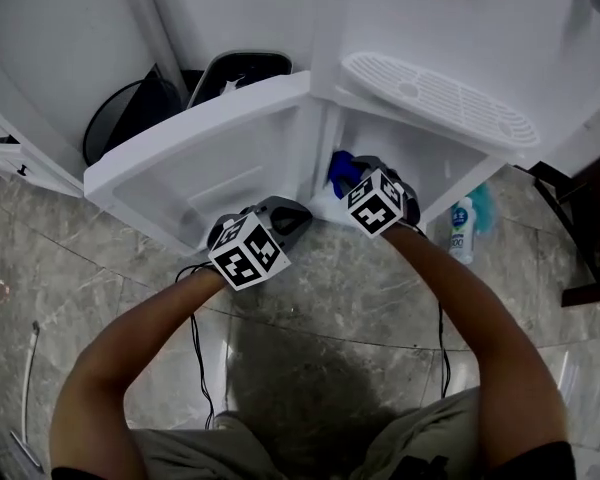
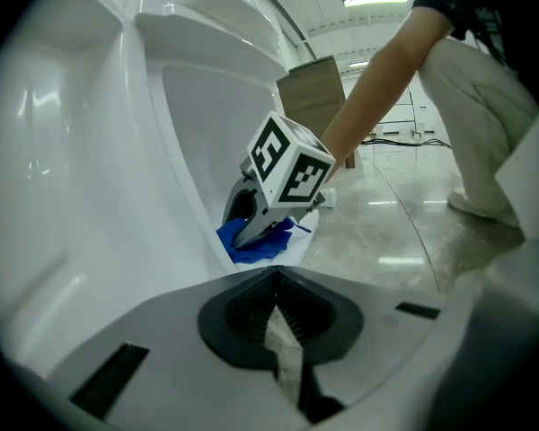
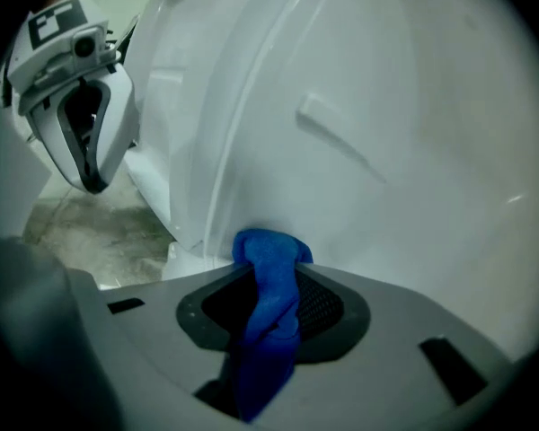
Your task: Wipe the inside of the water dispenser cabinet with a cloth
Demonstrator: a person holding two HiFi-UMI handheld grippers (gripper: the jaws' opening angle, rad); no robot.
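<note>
Fingers (image 2: 242, 317) of the left gripper (image 2: 275, 302) are seen pressed together in the left gripper view, with only a pale sliver along their seam. Beyond them, the right gripper (image 2: 245, 233) is set low against the white cabinet (image 2: 189, 133), with a blue cloth (image 2: 262, 246) bunched at its tip. An arm (image 2: 386, 79) is seen behind it, and glossy floor (image 2: 386, 232) to the right.

In the right gripper view, the cloth (image 3: 268, 254) is pinched between narrowly set fingers (image 3: 328, 308), and its far end is pushed against the white wall (image 3: 386, 124) inside the cabinet. The left gripper (image 3: 88, 164) is seen at the far left, above the floor.

In the head view, the door (image 1: 190, 163) is swung open to the left, and the left gripper (image 1: 288, 216) is placed at its near edge; whether they touch cannot be told. The right gripper (image 1: 352, 180) is reached into the low opening just right of the door, with the cloth (image 1: 337, 170) at its far end. A bottle (image 1: 462, 230) is stood on the floor at the right.
</note>
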